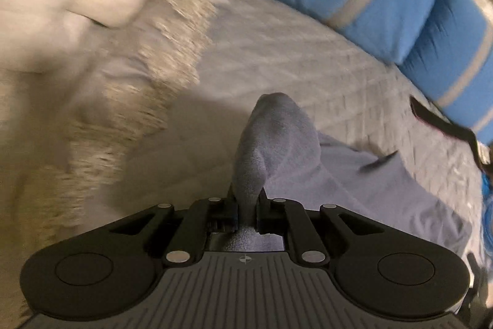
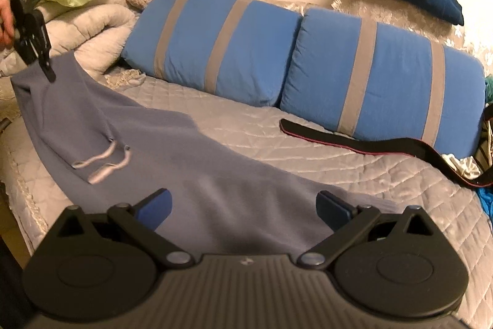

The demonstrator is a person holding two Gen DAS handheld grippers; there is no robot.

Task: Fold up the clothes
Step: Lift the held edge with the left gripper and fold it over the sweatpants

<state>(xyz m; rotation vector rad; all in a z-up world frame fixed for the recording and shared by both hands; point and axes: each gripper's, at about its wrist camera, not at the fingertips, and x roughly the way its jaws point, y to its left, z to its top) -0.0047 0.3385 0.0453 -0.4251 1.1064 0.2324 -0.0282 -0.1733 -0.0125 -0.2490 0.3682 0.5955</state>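
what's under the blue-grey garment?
The blue-grey garment lies on the quilted bedspread, with its far corner pinched and lifted by the left gripper. Right gripper hovers open over its near end. Anything beneath the fabric is covered.

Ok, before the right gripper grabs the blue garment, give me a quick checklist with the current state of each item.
1. Left gripper shut on garment: ok.
2. Right gripper open: ok.
3. Right gripper over the garment: ok; contact cannot tell.
4. Drawstrings lie away from the right gripper: ok.
5. Black belt off the garment: ok.
6. Garment flat: not ok, lifted and draped at the left gripper's end.
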